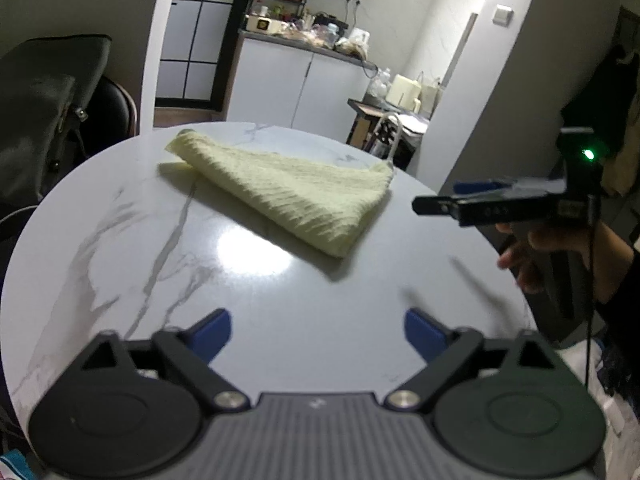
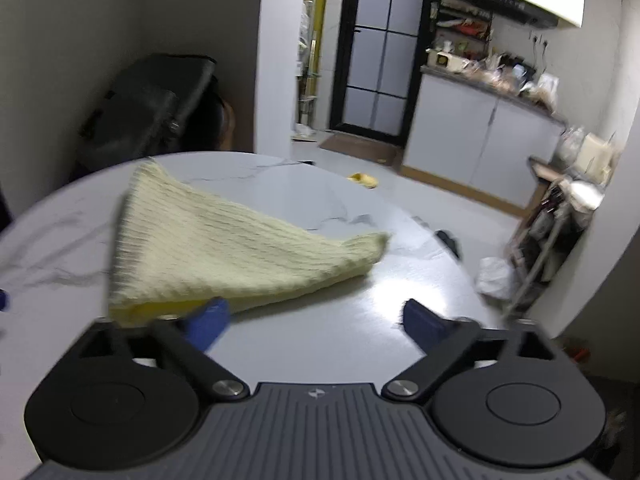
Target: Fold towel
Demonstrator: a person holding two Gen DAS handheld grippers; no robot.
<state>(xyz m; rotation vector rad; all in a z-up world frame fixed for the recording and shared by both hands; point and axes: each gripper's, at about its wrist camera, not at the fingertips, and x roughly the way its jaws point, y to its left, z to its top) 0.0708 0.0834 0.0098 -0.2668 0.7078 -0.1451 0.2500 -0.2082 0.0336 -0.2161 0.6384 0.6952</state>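
Left gripper (image 1: 318, 334): it was closest to the left wrist camera. Its two blue pads were spread wide apart with nothing between them, only bare table below.

Right gripper (image 2: 316, 320): it was opened wide too and held nothing. One blue pad (image 2: 208, 320) sat just in front of the towel's near corner; I could not tell if it touched.

Right gripper from the side (image 1: 472, 200): in the left wrist view it hung over the table's right edge, away from the towel, with a hand (image 1: 560, 256) under it.

Towel (image 1: 288, 192): the pale yellow towel lay on the table, folded into a triangle shape. One small corner (image 1: 176, 168) stuck out from under the top layer on the left.

Table (image 1: 120, 240): round, white, like marble. It gave a flat spot so the fold stayed put.

Why the grippers were open: I think both had let go, so the towel could rest by itself.

How far along: the fold looked mostly done. The corner sticking out might want tidying.

Behind: a kitchen counter (image 1: 304, 46) full of things, far from the towel.
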